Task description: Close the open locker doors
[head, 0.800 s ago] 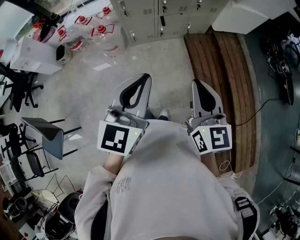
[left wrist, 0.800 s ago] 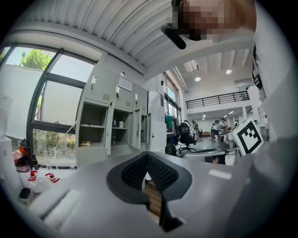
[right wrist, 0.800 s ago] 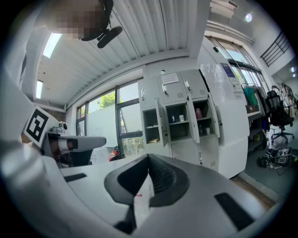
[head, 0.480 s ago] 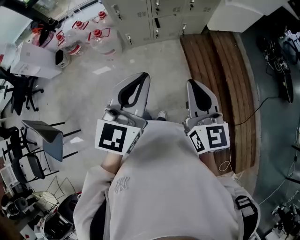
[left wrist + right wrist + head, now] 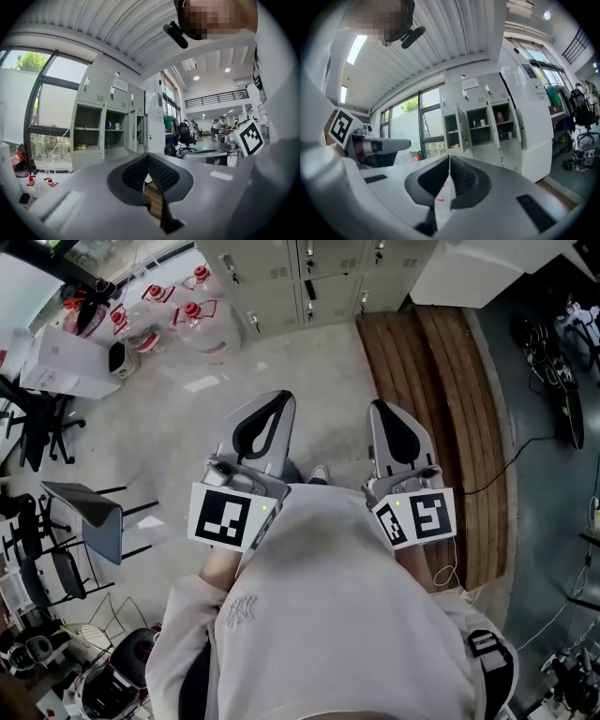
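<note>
Both grippers and the floor under them have slid a little to the left and far side of the head view since the earlier frame, and the lockers [image 5: 302, 276] at the far edge sit slightly further left, while the pose of the hands looks the same. The left gripper [image 5: 283, 397] and the right gripper [image 5: 377, 406] are held side by side in front of the person's pale sweatshirt [image 5: 328, 615], pointing level toward the lockers and well apart from them. Seen from its own camera, the left gripper [image 5: 148, 157] has its jaws closed tip to tip with nothing between them. The right gripper [image 5: 449, 158] is the same, jaws together and empty. The lockers [image 5: 483, 117] stand against the far wall. Several middle compartments are open, with one door [image 5: 461, 126] swung out at the left and another door [image 5: 518, 123] at the right, and small cups and a pink bottle [image 5: 500, 116] on the shelves. A wooden bench [image 5: 450, 409] runs along the floor on the right, water bottles [image 5: 202, 320] stand at the far left, and a chair [image 5: 94, 512] is at the near left.
</note>
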The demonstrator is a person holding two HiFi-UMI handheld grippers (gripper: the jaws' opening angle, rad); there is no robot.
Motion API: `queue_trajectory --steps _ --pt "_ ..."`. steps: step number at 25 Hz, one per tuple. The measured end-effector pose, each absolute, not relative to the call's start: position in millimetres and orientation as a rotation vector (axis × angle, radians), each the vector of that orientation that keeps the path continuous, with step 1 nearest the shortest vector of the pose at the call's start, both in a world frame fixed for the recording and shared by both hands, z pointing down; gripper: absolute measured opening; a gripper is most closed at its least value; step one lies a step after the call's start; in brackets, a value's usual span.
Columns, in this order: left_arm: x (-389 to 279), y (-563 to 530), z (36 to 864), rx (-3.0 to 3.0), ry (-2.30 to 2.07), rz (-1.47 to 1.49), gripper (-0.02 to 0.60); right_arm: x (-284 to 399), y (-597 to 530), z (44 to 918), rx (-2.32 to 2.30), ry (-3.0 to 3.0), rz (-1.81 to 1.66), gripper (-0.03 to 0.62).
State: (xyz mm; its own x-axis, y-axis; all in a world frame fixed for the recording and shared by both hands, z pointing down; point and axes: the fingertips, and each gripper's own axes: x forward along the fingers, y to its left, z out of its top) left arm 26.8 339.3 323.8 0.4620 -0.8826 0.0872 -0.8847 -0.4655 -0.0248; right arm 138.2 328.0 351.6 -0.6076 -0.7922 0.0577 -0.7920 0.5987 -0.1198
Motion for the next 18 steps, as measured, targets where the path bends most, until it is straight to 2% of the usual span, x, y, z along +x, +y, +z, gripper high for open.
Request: queue_trajectory --steps 9,18 --pt "-9.7 318.8 333.4 2.615 -1.608 0.117 0.008 106.3 302.1 350.9 -1.399 2.831 -0.216 0.012" --pt "-78.1 258.9 321.9 2.635 -1.618 0.059 0.008 43.5 248.3 344.1 -1.428 2.832 -0.203 0.012"
